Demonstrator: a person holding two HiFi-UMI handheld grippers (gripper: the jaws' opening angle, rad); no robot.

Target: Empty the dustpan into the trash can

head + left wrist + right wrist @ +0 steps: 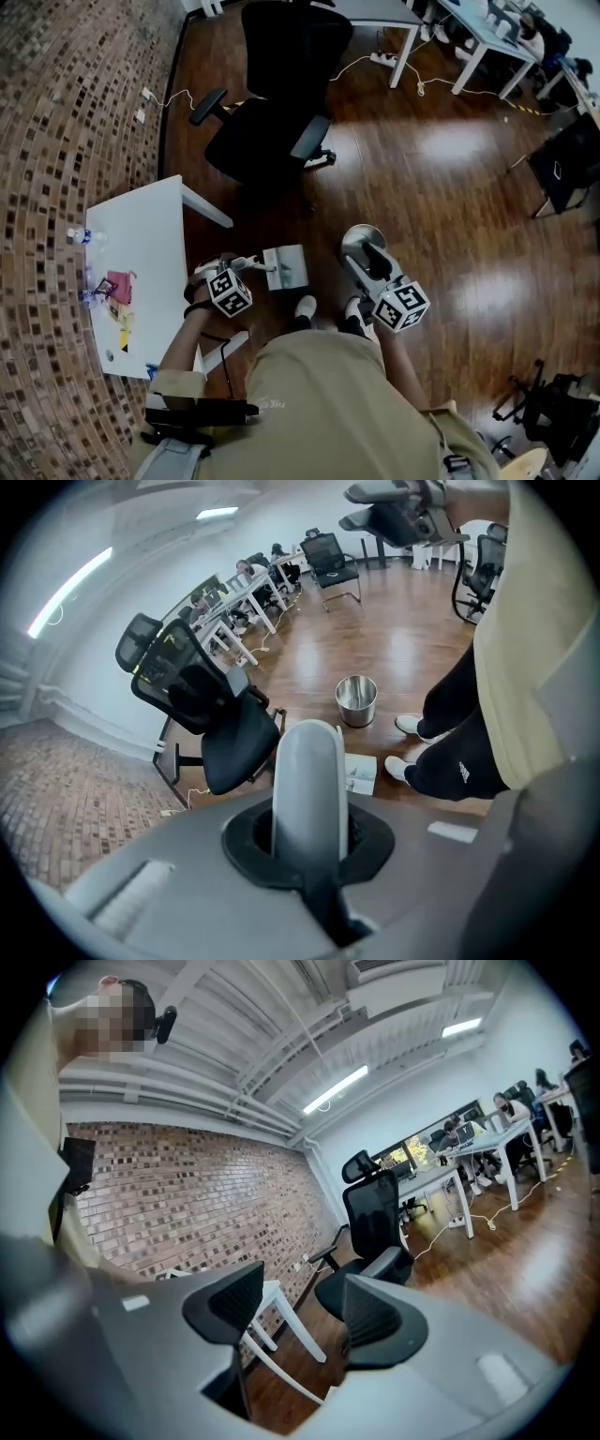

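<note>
In the head view a grey dustpan (pixel 287 267) hangs above the wood floor in front of the person's feet. My left gripper (pixel 251 266) is shut on its handle. The left gripper view shows that rounded grey handle (pixel 307 780) clamped upright between the jaws, with the pan (pixel 362 772) below it. A silver trash can (pixel 353 238) stands on the floor to the right of the dustpan, also seen as the small metal trash can (pixel 356 700). My right gripper (pixel 367 255) hovers over the can, partly hiding it. In the right gripper view my right gripper (pixel 300 1316) is open and empty.
A black office chair (pixel 272 122) stands beyond the dustpan. A white table (pixel 155 225) with a bottle and small items sits at the left, beside a brick-patterned surface (pixel 56 141). White desks (pixel 478 37) and floor cables lie at the back. The person's shoes (pixel 306 306) are just behind the dustpan.
</note>
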